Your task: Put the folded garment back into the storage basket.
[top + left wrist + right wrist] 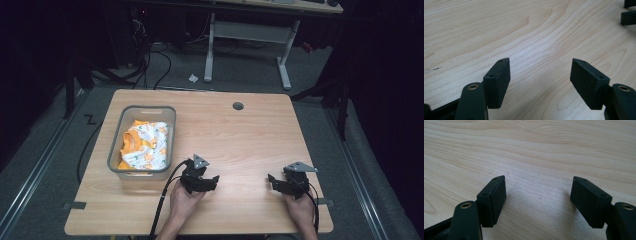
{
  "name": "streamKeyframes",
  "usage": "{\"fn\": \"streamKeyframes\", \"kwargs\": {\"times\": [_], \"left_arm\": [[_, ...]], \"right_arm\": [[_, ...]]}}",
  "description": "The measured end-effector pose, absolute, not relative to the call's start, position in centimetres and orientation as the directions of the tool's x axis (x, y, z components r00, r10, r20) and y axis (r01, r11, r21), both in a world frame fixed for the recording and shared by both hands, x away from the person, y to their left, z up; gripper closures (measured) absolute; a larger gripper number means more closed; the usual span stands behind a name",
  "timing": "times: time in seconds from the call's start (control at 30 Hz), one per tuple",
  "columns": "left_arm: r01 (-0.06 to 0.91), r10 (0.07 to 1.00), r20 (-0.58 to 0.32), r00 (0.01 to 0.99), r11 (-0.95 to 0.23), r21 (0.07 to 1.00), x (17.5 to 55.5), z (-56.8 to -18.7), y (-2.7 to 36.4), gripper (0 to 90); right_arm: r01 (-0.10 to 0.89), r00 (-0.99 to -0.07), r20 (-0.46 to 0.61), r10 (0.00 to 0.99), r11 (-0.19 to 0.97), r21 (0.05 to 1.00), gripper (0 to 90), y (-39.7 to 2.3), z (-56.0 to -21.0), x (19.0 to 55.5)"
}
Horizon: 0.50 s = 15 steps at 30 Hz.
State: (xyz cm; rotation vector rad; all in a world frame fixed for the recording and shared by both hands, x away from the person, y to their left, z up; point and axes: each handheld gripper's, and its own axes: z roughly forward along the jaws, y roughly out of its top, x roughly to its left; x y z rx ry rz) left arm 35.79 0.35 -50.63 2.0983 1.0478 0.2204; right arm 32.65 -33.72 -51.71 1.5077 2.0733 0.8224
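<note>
A grey plastic bin (142,172) stands at the left of the wooden table (240,135), with orange and white patterned cloth (145,144) lying inside it. My left gripper (212,181) rests low over the table just right of the bin, held in a hand, jaws open and pointing right. In the left gripper view its jaws (540,75) stand wide apart over bare wood, and the tips of the other gripper (629,12) show at top right. My right gripper (272,181) sits near the front right, jaws open and pointing left, with nothing between them (537,195).
A round cable hole (238,106) lies near the table's far edge. Beyond the table stand a white desk frame (247,35) and cables on the floor. A black cable (165,200) trails from the left gripper over the front edge.
</note>
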Motion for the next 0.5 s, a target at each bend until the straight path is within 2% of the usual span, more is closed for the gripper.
{"fn": "streamKeyframes", "kwargs": {"times": [0.17, 0.27, 0.5], "left_arm": [[0.607, 0.755, -0.143, 0.64, -0.383, 0.696, 35.8, -51.8, 0.4, 32.7], [0.548, 0.759, -0.054, 0.649, -0.418, 0.725, 35.2, -52.4, -0.2, 30.3], [0.548, 0.762, -0.048, 0.646, -0.42, 0.723, 35.1, -52.4, -0.5, 27.6]], "right_arm": [[0.687, -0.306, -0.009, 0.952, 0.227, 0.69, 29.0, -33.7, -51.7, 32.7], [0.687, -0.305, -0.01, 0.952, 0.227, 0.69, 29.0, -33.7, -51.7, 32.7], [0.686, -0.305, -0.01, 0.952, 0.227, 0.691, 29.0, -33.7, -51.7, 32.6]]}}
